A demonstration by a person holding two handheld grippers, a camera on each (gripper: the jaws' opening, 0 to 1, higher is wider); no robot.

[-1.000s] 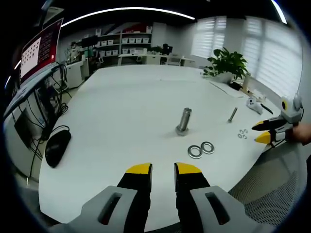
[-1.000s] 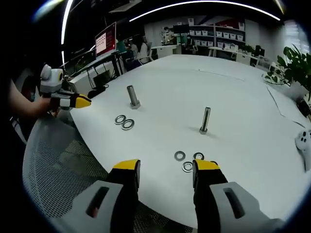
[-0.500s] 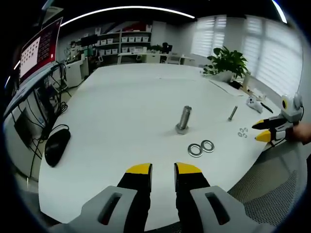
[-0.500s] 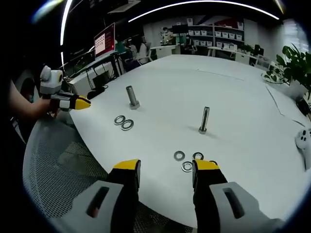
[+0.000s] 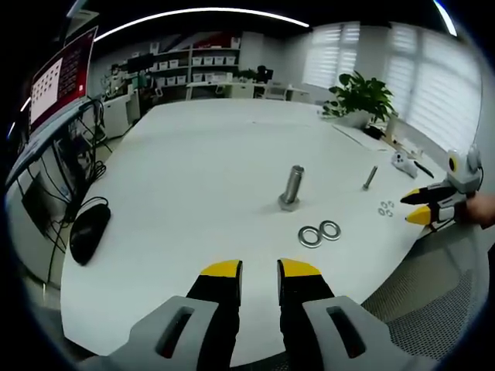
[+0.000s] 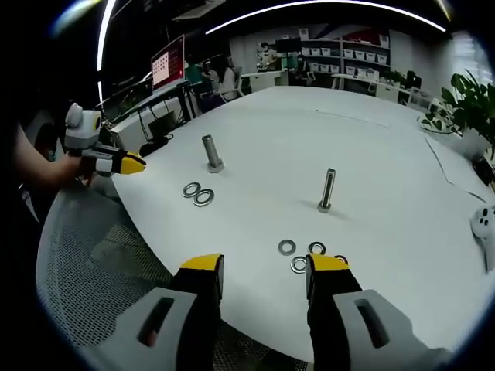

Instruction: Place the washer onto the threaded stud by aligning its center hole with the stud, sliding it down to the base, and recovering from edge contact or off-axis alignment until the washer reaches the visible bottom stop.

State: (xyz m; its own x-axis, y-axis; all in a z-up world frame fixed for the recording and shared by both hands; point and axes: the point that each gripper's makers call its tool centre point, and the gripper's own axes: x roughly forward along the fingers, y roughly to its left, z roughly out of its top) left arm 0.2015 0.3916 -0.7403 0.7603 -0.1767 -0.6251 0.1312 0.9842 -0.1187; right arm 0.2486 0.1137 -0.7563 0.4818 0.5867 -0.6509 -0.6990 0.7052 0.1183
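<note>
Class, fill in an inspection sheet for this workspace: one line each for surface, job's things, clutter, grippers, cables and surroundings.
Surface: large white round-edged table.
Job's things: thick upright metal stud with two large steel washers flat beside it; thin upright metal stud with small steel washers flat in front of it. No washer on either stud.
Clutter: black computer mouse; white controller at the table edge.
Grippers: left gripper and right gripper, yellow-tipped, both open, holding nothing.
Cables: dark cables beside the table.
Surroundings: monitor, potted plant, shelves, window blinds, grey mesh chair.
</note>
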